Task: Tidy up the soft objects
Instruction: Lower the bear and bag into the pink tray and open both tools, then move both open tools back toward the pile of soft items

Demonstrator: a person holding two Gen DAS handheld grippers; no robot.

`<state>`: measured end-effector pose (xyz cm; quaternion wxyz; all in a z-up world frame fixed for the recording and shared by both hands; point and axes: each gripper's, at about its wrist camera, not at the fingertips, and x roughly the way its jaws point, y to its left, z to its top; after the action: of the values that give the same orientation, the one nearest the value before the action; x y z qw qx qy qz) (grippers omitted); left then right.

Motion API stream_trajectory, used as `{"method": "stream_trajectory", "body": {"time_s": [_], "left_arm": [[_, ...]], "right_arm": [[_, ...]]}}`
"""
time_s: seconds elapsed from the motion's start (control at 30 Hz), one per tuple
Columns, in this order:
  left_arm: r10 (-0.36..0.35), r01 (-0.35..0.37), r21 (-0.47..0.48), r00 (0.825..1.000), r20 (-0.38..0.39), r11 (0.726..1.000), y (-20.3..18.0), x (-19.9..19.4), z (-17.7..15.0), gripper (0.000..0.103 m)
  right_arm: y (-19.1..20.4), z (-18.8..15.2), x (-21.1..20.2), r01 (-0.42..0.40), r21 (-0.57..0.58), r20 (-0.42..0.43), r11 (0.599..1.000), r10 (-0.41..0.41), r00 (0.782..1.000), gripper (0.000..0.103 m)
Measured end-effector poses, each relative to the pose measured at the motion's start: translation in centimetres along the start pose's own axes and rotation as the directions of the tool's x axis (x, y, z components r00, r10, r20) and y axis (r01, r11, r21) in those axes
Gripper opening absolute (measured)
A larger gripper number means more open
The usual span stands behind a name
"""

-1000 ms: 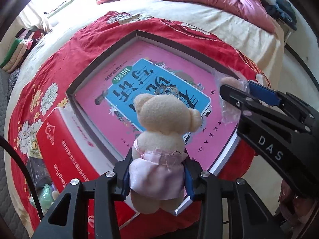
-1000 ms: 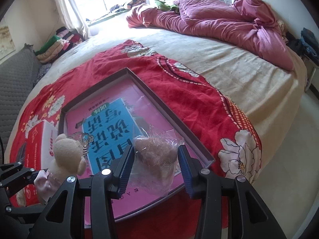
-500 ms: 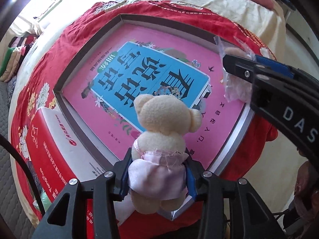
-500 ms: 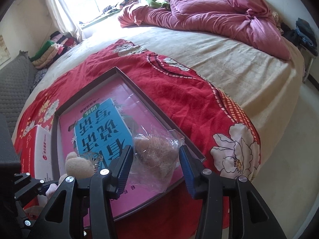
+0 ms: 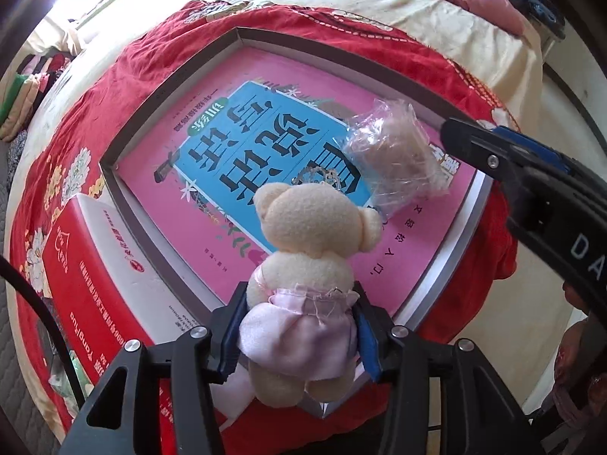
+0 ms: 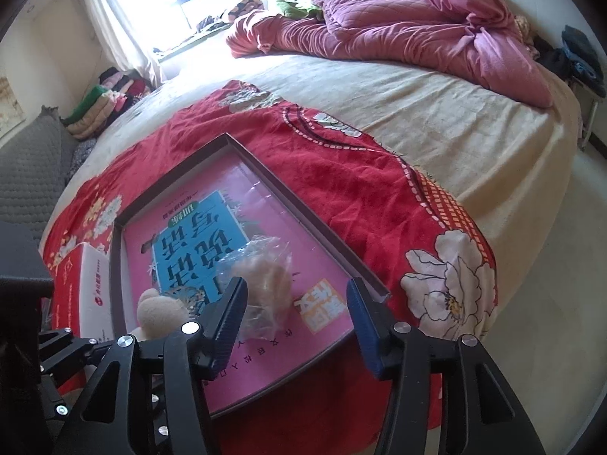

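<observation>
Your left gripper (image 5: 297, 335) is opening, the cream plush bear in a pink skirt (image 5: 309, 261) still between its pads above the shallow grey-rimmed tray (image 5: 242, 36). Your right gripper (image 6: 296, 313) is opening too, its pads clear of the clear-plastic-wrapped brown plush (image 6: 263, 276) lying in the tray.

The right gripper (image 6: 296, 318) is opening, its fingers (image 6: 227, 314) now apart from the bagged toy (image 6: 261, 276), which lies released in the tray (image 6: 303, 212). The left gripper (image 5: 296, 333) is opening around the teddy bear (image 5: 315, 235).
</observation>
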<state>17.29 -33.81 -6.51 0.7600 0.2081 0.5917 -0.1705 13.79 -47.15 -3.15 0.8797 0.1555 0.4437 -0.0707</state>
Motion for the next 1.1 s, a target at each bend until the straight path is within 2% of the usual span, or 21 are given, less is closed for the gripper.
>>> {"method": "stream_trajectory", "body": {"time_s": [0.07,0.3,0.57,0.6,0.63,0.7,0.87,1.03,1.1], "left_arm": [[-0.022,0.022,-0.009,1.000,-0.003,1.000,0.1,0.0,0.0,0.051],[-0.016,0.016,0.003,1.000,0.013,1.000,-0.1,0.1,0.3,0.062],[-0.059,0.064,-0.042,0.993,0.101,0.997,0.7,-2.6,-0.4,0.062],[-0.058,0.064,-0.050,0.992,0.110,0.997,0.9,-3.0,-0.6,0.063],[-0.060,0.067,-0.056,0.992,0.114,0.996,1.0,-3.2,-0.8,0.065],[-0.062,0.070,-0.073,0.991,0.116,0.995,1.5,-3.6,-1.2,0.066],[-0.061,0.077,-0.103,0.988,0.143,0.992,2.5,-4.8,-2.7,0.066],[-0.060,0.084,-0.111,0.978,0.200,0.990,3.0,-7.0,-4.5,0.066],[-0.078,0.107,-0.120,0.972,0.224,0.987,3.2,-7.9,-5.2,0.067]], "right_arm": [[-0.2,0.0,-0.4,0.001,0.011,0.007,1.000,-0.001,1.000,0.056],[-1.1,0.3,-2.2,0.008,0.046,0.042,0.999,-0.010,0.999,0.057],[-0.8,0.5,-3.4,0.032,0.022,0.055,0.999,-0.034,0.998,0.057],[-0.8,0.5,-3.7,0.038,0.020,0.061,0.999,-0.039,0.997,0.058],[-0.7,0.5,-4.1,0.041,0.019,0.072,0.999,-0.042,0.997,0.065],[-0.4,0.6,-4.9,0.059,0.015,0.095,0.998,-0.060,0.994,0.071],[0.7,0.6,-6.7,0.053,0.000,0.129,0.999,-0.053,0.990,0.073],[2.2,0.2,-8.1,0.067,-0.015,0.151,0.998,-0.064,0.986,0.073],[2.7,-0.1,-8.9,0.075,-0.015,0.159,0.997,-0.072,0.985,0.073]]}}
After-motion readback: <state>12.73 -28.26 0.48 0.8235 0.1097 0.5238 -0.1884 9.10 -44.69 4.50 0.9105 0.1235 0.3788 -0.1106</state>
